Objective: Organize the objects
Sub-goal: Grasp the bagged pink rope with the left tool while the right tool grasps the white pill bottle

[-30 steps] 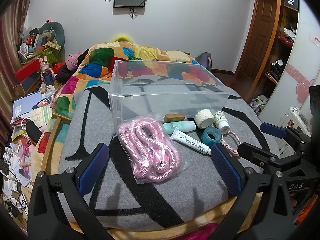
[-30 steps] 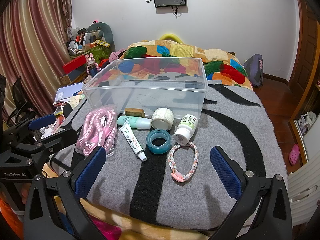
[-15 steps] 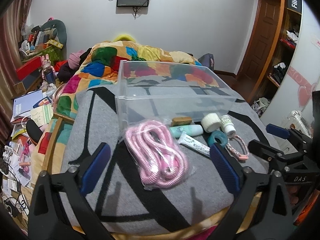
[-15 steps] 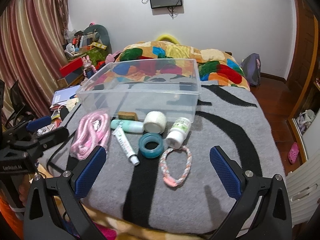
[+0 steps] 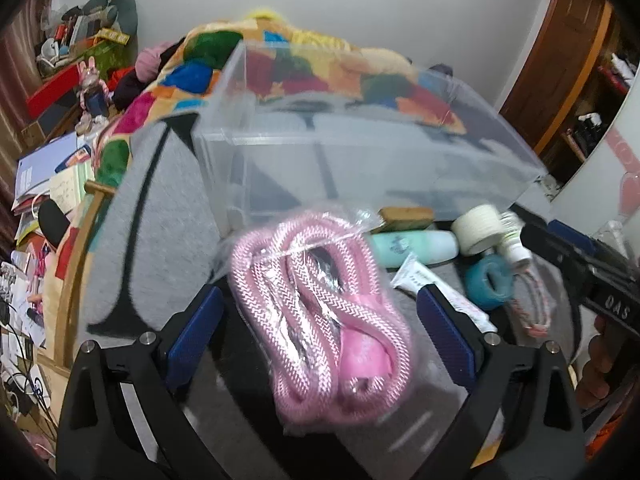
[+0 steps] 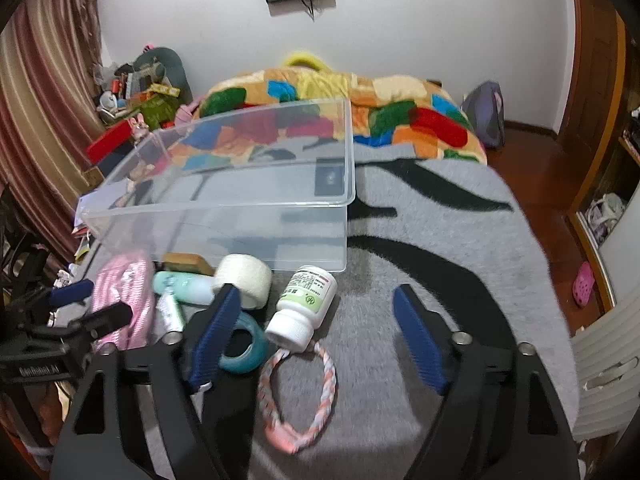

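A clear plastic bin point(image 5: 360, 168) point(image 6: 248, 216) sits on the grey blanket. In front of it lie a bagged pink rope point(image 5: 320, 300) point(image 6: 124, 300), a brown block point(image 6: 188, 263), a mint tube point(image 5: 414, 244) point(image 6: 184, 286), a white tape roll point(image 6: 244, 278), a white ointment tube point(image 5: 440, 288), a teal tape ring point(image 5: 490, 282) point(image 6: 244, 346), a white pill bottle point(image 6: 304, 306) and a braided pink-white bracelet point(image 6: 298, 400). My left gripper point(image 5: 318, 338) is open, low around the rope bag. My right gripper point(image 6: 316, 338) is open, its fingers either side of the bottle and bracelet.
A patchwork quilt point(image 6: 340, 100) lies behind the bin. Cluttered shelves and papers point(image 5: 52, 168) stand to the left of the bed. A wooden door point(image 6: 592, 60) and floor with a pink shoe point(image 6: 584, 290) are at the right. The bed edge is just below the grippers.
Both grippers have moved forward and down toward the objects. The left one now straddles the rope bag; the right one now straddles the pill bottle and bracelet. No object has moved.
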A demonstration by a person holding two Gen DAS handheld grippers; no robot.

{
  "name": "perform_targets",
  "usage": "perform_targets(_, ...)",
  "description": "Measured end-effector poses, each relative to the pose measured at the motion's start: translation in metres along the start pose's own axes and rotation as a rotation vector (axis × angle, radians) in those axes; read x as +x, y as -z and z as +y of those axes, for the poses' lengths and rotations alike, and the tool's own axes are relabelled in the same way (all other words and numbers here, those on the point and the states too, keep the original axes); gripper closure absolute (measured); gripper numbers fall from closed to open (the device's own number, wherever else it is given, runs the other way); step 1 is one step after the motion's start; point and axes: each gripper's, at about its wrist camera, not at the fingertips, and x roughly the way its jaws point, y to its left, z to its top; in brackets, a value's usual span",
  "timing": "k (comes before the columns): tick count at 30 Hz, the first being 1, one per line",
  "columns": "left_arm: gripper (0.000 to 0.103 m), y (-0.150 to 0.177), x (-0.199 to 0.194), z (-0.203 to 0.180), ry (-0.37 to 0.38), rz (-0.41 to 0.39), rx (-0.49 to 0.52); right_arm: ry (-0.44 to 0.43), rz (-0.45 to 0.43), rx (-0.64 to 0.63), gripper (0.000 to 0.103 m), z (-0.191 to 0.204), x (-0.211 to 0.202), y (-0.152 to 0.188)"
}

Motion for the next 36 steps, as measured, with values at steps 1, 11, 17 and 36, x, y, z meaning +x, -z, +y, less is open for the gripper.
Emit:
perform_targets(1, 0.004, 0.001, 0.004, 0.000, -0.008, 0.010, 0.000, -0.001, 0.014, 0.006, 0.042, -0.001, 0.005, 0.000)
perform_targets(11, 0.004, 0.017, -0.007, 0.016, 0.005, 0.003, 0.038, -0.040, 0.069, 0.015, 0.059, -0.011, 0.018, 0.006)
perform_targets(17, 0.008, 0.012, 0.005, -0.004, -0.050, -0.030, 0.079, -0.048, 0.092, 0.012, 0.075, -0.005, 0.029, 0.003)
perform_targets(36, 0.047, -0.001, -0.071, 0.011, 0.049, -0.212, 0.074, -0.072, -0.095, -0.046, 0.076, 0.009, -0.047, -0.018)
